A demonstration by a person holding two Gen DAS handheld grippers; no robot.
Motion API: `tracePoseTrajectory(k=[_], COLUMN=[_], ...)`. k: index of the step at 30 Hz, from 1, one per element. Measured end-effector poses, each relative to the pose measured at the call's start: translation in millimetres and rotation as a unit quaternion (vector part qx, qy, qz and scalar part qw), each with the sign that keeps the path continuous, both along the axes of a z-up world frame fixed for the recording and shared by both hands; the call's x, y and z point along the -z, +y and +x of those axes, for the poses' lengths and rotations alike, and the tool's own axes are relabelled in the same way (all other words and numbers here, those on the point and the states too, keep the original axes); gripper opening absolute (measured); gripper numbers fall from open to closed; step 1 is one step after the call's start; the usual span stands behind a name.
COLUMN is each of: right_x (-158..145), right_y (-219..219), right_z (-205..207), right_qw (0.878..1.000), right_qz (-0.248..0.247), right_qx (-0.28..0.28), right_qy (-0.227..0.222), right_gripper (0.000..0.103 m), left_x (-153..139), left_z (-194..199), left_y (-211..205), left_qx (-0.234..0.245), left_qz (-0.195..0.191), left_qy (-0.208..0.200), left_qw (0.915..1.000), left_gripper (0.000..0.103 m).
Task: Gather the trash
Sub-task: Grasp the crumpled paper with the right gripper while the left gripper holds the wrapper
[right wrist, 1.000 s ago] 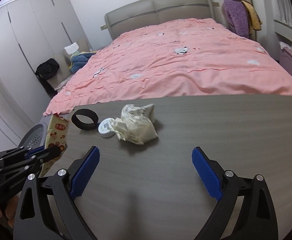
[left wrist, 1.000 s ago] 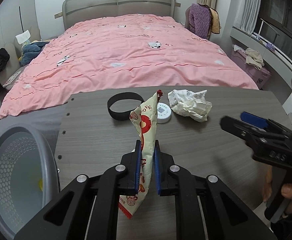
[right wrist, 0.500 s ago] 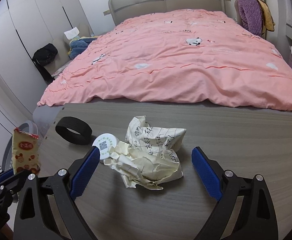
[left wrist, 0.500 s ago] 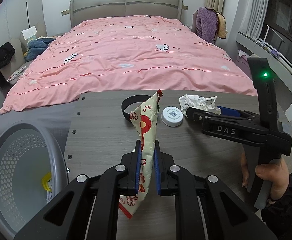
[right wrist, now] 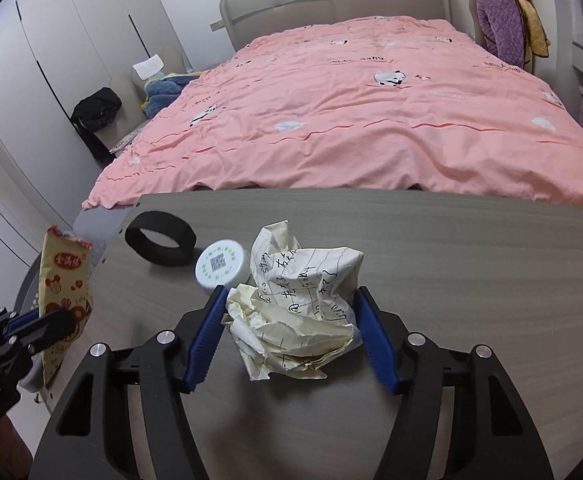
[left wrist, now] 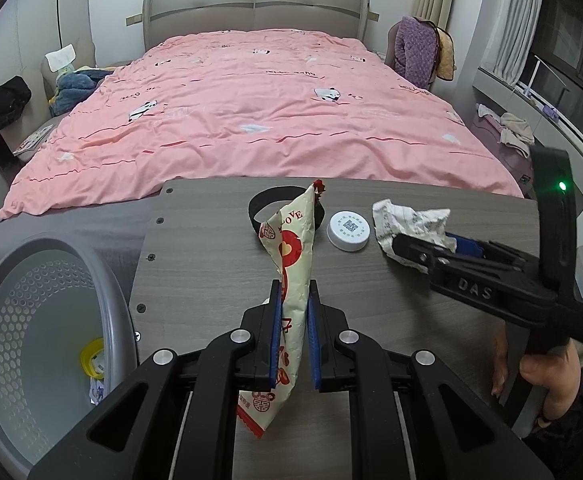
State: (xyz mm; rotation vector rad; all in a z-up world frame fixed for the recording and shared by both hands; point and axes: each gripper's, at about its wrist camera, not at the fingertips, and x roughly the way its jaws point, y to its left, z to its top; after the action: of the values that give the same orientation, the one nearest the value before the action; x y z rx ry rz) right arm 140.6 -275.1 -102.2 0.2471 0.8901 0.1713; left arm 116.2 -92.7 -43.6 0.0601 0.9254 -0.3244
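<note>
My left gripper (left wrist: 292, 304) is shut on a cream snack wrapper (left wrist: 291, 256) with red hearts, held upright above the grey table (left wrist: 203, 256). The wrapper also shows in the right wrist view (right wrist: 64, 280). My right gripper (right wrist: 289, 308) is open, its blue pads on either side of a crumpled paper ball (right wrist: 299, 300) that lies on the table; the paper also shows in the left wrist view (left wrist: 407, 220). A grey perforated trash bin (left wrist: 31, 320) stands left of the table, with a yellow ring and scraps inside.
A white round lid (right wrist: 222, 266) and a black ring band (right wrist: 159, 244) lie just left of the paper. A bed with a pink cover (right wrist: 351, 112) runs behind the table. The table's left edge (left wrist: 143, 264) borders the bin.
My right gripper moved forward over the table and its jaws narrowed around the paper ball. The left gripper kept the wrapper; its view shifted so the bin shows more.
</note>
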Motion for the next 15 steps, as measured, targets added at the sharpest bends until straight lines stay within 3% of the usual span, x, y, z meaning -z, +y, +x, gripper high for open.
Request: tracePoseTrajectory(k=[15], right_x=[-22], right_y=[12], right_z=[-64], right_qw=[0.999], right_qz=[0.014], right_qx=[0.028], right_qy=[-0.021], right_gripper=[0.062], left_x=[-4], left_z=[-10], left_y=[23], left_qx=[-0.002], left_qz=[-0.020], left_qy=[-0.009], left_qw=[0.9998], left_gripper=[0.012])
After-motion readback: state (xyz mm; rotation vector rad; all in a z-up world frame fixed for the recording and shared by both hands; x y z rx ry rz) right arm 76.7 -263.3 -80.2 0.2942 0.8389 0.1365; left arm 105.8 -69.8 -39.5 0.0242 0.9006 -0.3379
